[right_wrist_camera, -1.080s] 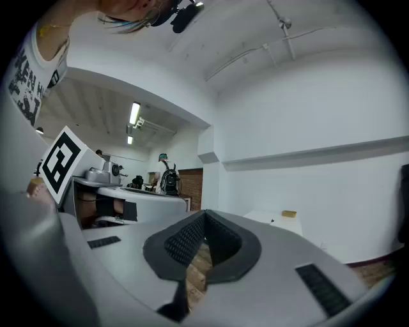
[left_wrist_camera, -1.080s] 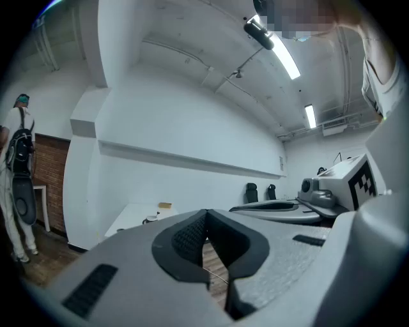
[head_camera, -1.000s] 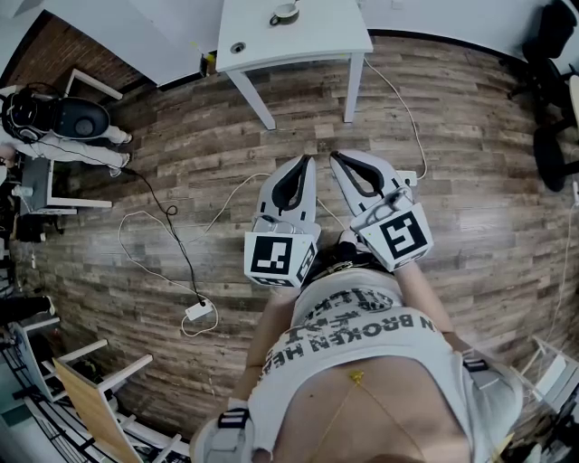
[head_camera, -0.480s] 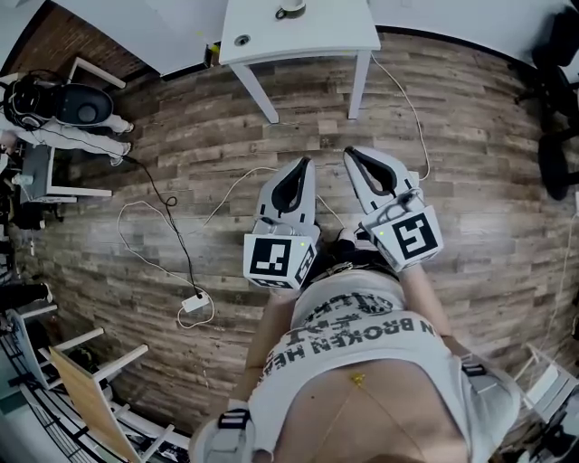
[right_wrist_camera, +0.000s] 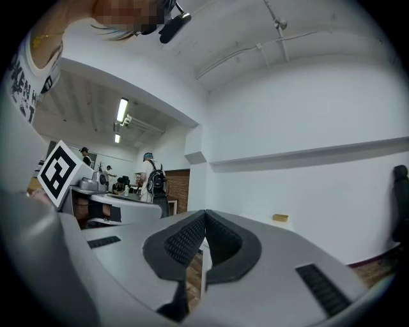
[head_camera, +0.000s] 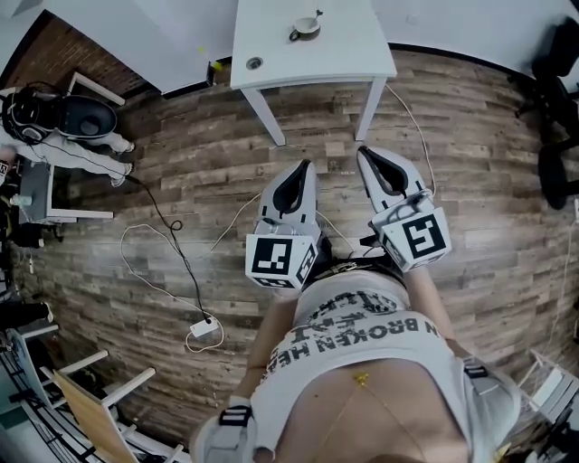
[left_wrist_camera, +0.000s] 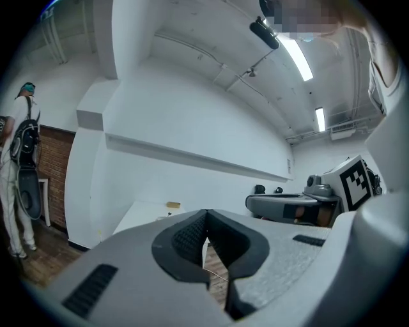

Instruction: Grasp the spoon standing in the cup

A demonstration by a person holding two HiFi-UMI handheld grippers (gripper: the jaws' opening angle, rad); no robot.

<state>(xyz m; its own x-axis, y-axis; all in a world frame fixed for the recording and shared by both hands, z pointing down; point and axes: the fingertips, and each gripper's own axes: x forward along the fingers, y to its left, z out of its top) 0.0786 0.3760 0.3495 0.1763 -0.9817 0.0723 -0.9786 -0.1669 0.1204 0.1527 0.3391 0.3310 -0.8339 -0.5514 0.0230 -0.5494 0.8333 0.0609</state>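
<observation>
A cup (head_camera: 308,28) with a spoon (head_camera: 315,18) standing in it sits on the white table (head_camera: 353,54) at the top of the head view, well ahead of both grippers. My left gripper (head_camera: 305,166) and right gripper (head_camera: 365,152) are held side by side over the wooden floor, short of the table's front legs, pointing level towards it. Both are shut with nothing between the pads, as the left gripper (left_wrist_camera: 206,214) and right gripper (right_wrist_camera: 204,214) show in their own views. The cup is hidden in both gripper views.
A small round fitting (head_camera: 254,62) is set in the table's left part. Cables and a power adapter (head_camera: 205,327) lie on the floor to the left. Black chairs (head_camera: 554,145) stand at the right. A person with a backpack (left_wrist_camera: 22,159) stands far left.
Both grippers have moved forward over the floor and the table with the cup has come nearer in the head view. The jaws have stayed shut.
</observation>
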